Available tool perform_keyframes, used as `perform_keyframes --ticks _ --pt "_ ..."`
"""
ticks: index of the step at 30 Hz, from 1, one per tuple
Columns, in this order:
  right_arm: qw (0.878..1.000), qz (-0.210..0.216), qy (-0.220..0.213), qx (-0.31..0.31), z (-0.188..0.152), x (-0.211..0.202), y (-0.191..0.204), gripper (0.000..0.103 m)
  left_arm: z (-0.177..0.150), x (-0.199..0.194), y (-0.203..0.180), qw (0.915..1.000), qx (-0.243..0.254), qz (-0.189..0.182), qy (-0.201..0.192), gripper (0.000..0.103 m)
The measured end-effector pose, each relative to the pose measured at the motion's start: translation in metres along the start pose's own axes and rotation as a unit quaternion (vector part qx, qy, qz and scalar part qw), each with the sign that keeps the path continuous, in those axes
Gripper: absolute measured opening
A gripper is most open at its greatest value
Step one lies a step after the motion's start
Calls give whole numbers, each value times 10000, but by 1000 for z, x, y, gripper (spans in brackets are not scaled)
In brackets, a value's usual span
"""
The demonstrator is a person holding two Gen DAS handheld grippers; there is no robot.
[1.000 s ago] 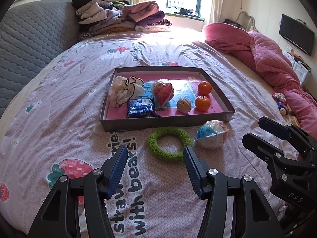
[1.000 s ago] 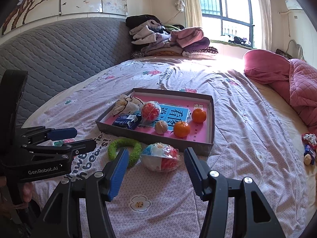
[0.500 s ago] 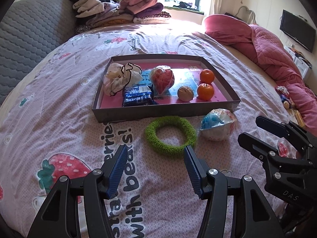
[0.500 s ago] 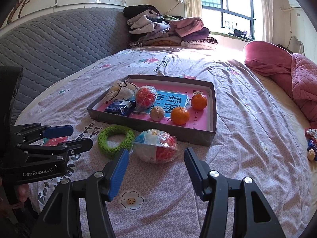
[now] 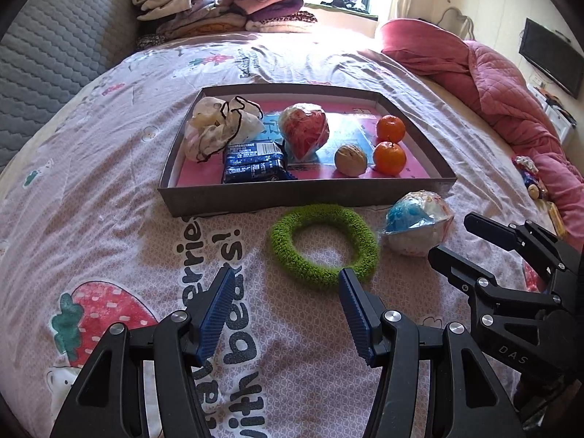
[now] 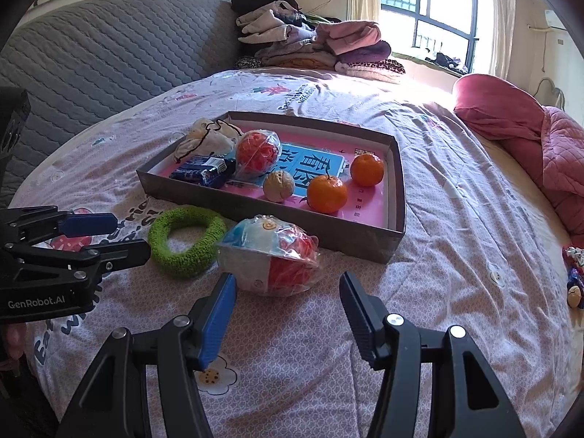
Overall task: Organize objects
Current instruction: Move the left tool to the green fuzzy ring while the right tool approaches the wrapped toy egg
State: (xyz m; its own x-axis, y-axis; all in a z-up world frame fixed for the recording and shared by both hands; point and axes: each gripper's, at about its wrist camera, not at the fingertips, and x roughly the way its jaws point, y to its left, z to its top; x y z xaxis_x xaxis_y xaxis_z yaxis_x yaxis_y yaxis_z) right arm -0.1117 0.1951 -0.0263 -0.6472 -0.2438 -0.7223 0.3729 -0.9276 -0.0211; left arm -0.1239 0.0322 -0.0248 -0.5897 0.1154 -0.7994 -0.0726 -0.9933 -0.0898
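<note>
A: What was nearest to the cameras?

B: Both claws were released, with nothing between the fingers. The left gripper (image 5: 284, 292) hung over the bed sheet (image 5: 109, 219), just before the green ring (image 5: 324, 244). The right gripper (image 6: 286, 297) hung just before the wrapped ball (image 6: 270, 255). Ring and ball lay side by side on the sheet, outside the box, near its front wall.

A: And the box?

B: The flat box (image 5: 303, 199) lay behind them, open on top, with a pink bottom. Inside, at the left, was a white cloth pouch (image 5: 219, 127) and a dark blue snack packet (image 5: 253, 162). In the middle stood a red ball in plastic (image 5: 304, 129). More to the right were a walnut (image 5: 350, 160) and two oranges (image 5: 390, 153).

A: Farther away?

B: A pile of folded clothes (image 5: 219, 7) and a pink quilt (image 5: 492, 73).
</note>
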Motion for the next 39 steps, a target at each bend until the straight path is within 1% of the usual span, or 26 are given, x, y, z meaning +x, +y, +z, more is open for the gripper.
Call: perform_keyframes --ticks 6,14,16,19,22,25,29,30,31,34,35,36,37,39 --pt "9999 51 68 -145 3 11 1 58 9 11 1 10000 -46 -48 43 60" --pt "9991 67 45 -411 11 28 5 59 20 28 4 9998 -108 39 131 60" --pt "9989 126 45 -455 13 32 4 63 21 32 6 9998 -116 58 153 60" --pt "9987 239 68 -451 13 38 3 67 23 37 8 9997 -156 66 190 60" --pt "9986 225 72 -471 14 42 6 67 24 41 9 9996 -163 80 207 60" --pt "9986 229 56 -473 16 46 8 67 25 47 10 9994 -199 95 269 60" --pt "9985 380 62 -397 16 51 6 66 28 55 11 9991 -230 122 342 60" --pt "9984 420 54 -368 16 51 5 65 29 56 12 9990 -242 128 351 60" --pt "9983 463 46 -343 15 50 4 61 30 58 12 9990 -245 118 356 60" --pt "9982 516 -12 -311 15 48 2 59 31 60 11 9989 -236 115 399 60" --pt "9981 529 -32 -313 15 47 2 59 32 61 10 9989 -223 114 408 56" --pt "9981 535 -49 -313 15 46 2 58 32 60 10 9990 -217 86 390 46" --pt "9981 530 -59 -307 15 45 2 58 32 60 9 9990 -202 42 388 40" --pt "9980 562 -104 -278 15 42 2 58 32 60 7 9991 -162 -21 392 20"
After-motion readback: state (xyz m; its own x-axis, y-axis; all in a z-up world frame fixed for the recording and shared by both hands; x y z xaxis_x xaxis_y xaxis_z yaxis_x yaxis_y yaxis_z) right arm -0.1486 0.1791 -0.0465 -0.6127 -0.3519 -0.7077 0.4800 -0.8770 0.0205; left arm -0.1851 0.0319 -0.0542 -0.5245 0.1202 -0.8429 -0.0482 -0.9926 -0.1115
